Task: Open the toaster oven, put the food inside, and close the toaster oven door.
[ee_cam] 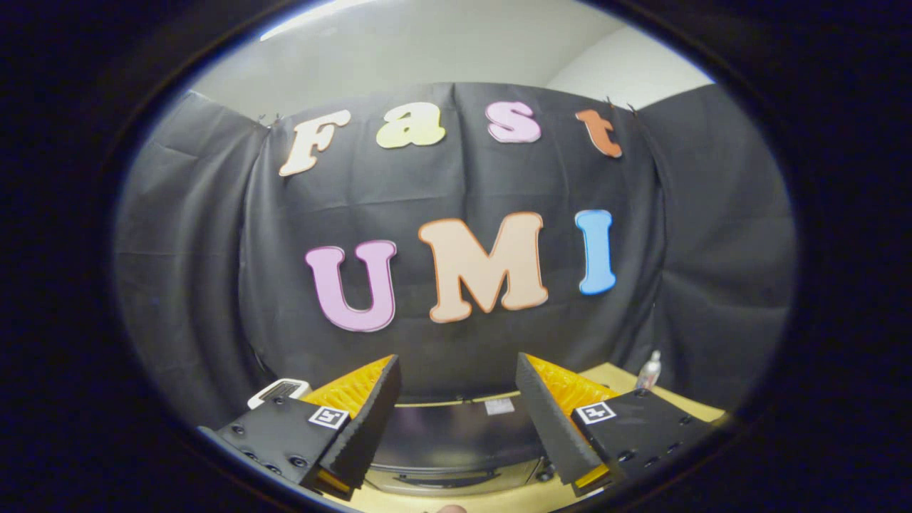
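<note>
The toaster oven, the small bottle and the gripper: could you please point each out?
toaster oven (456, 434), gripper view, on its dark top between the fingers.
small bottle (649, 372), gripper view, on its body.
gripper (456, 420), gripper view, midway between open fingertips.

Gripper (456, 388) held above the oven (456, 434), fingers spread wide apart, nothing between them. Oven sits on the table (613, 376), against the cloth wall behind. Small bottle (649, 370) stands near the table's right rear edge.
</note>
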`<state>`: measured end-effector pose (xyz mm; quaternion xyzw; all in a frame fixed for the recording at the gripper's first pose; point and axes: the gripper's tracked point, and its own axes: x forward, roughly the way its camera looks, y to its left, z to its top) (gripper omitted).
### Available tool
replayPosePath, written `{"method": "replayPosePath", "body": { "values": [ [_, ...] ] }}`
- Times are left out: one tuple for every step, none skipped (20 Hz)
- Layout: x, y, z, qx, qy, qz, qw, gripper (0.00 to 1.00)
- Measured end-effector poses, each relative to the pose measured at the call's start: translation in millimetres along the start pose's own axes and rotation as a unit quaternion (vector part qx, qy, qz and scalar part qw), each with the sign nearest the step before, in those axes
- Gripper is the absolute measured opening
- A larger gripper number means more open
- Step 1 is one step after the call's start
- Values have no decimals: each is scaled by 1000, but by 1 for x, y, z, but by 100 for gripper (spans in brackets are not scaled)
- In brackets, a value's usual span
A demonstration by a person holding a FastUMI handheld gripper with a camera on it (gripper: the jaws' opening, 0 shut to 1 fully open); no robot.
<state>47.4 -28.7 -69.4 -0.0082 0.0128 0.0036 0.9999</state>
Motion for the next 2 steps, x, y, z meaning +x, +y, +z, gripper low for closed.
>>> {"method": "replayPosePath", "body": {
  "values": [
    [5,1,12,-4,-9,4,1000,99],
    [8,3,21,-4,-16,12,1000,99]
  ]
}}
